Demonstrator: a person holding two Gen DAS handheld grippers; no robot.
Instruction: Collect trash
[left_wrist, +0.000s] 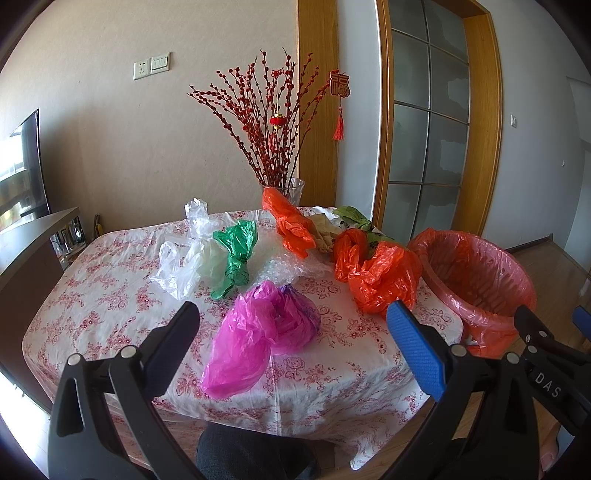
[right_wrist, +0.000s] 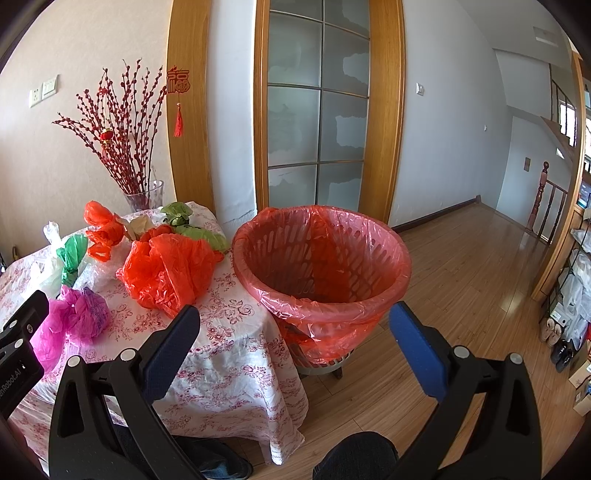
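Table (left_wrist: 110, 295) with a flowered cloth fills the left and middle of the left wrist view, and its left edge runs just beside a dark cabinet (left_wrist: 33, 251). On the cloth, going from left to right, lie a white bag (left_wrist: 177, 266), a green bag (left_wrist: 236, 254), a sheet of bubble wrap (left_wrist: 284, 266), a pink bag (left_wrist: 266, 332) near the front edge, a long orange bag (left_wrist: 291, 225) toward the back, and a bigger orange bag (left_wrist: 384, 277) close to the right edge. A glass vase (left_wrist: 291, 188) with red branches stands at the far edge, against the wall. The front strip of the cloth, between the pink bag and the near edge, is free. The left gripper (left_wrist: 295, 343) hovers above this front edge with its jaws spread wide and nothing between them; the pink bag lies just ahead of it. Right of the table stands the bin (right_wrist: 321, 258), lined with a red plastic liner, touching or almost touching the table's right side; inside I see only the liner. The right gripper (right_wrist: 291, 347) is also released and holds nothing, in front of the bin rim. Further right, the wooden floor (right_wrist: 461, 258) is open up to shelves (right_wrist: 572, 288) at the far right.
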